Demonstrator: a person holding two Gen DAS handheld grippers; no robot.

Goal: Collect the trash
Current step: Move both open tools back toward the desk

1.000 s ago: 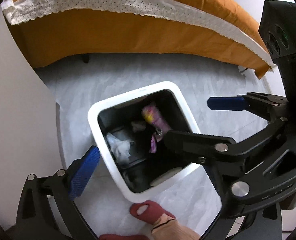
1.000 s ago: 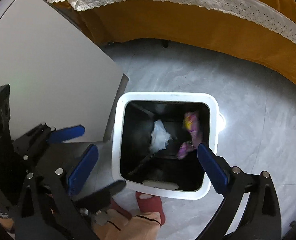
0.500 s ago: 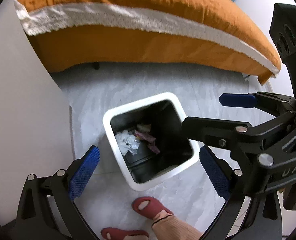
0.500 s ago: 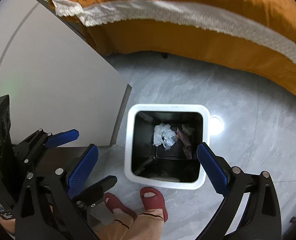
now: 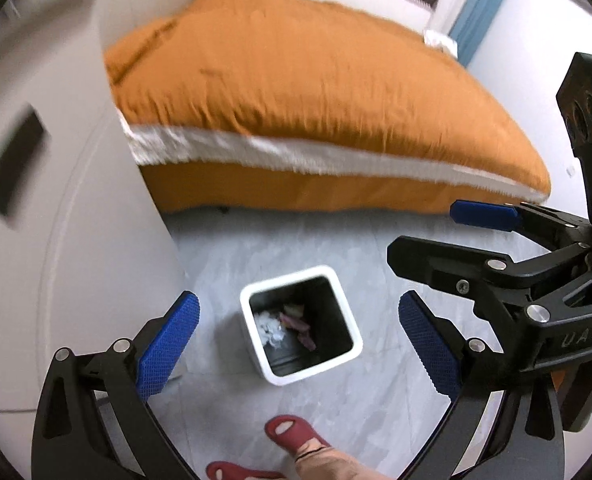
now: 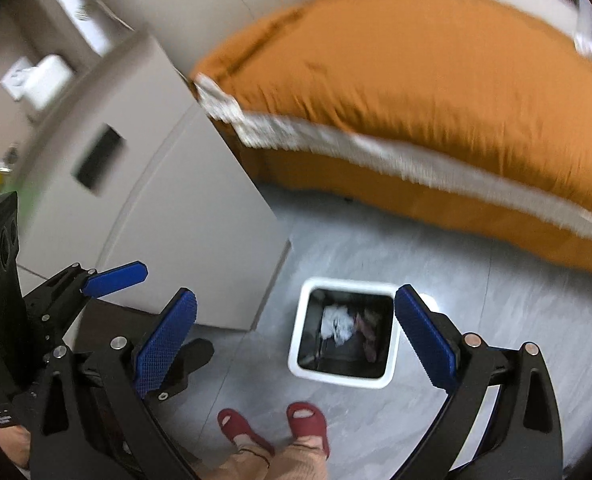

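Note:
A white square trash bin (image 5: 256, 344) with a dark inside stands on the grey floor, seen from high above; it also shows in the right wrist view (image 6: 298, 344). Crumpled white paper (image 5: 270, 330) and a pink wrapper (image 5: 300, 326) lie at its bottom; the paper (image 6: 338, 326) shows in the right wrist view too. My left gripper (image 5: 298, 344) is open and empty, well above the bin. My right gripper (image 6: 296, 340) is open and empty, also well above it. The right gripper shows at the right of the left wrist view (image 5: 452, 256).
An orange-covered bed (image 5: 316, 92) with a white lace edge fills the back. A pale cabinet (image 5: 56, 240) stands left of the bin, its top carrying a dark flat object (image 5: 14, 160). The person's red slippers (image 6: 308, 420) stand just in front of the bin.
Both grippers have risen and pulled back from the bin, so it looks much smaller. The wrapper that was falling a second ago lies at the bottom. Both grippers stay open.

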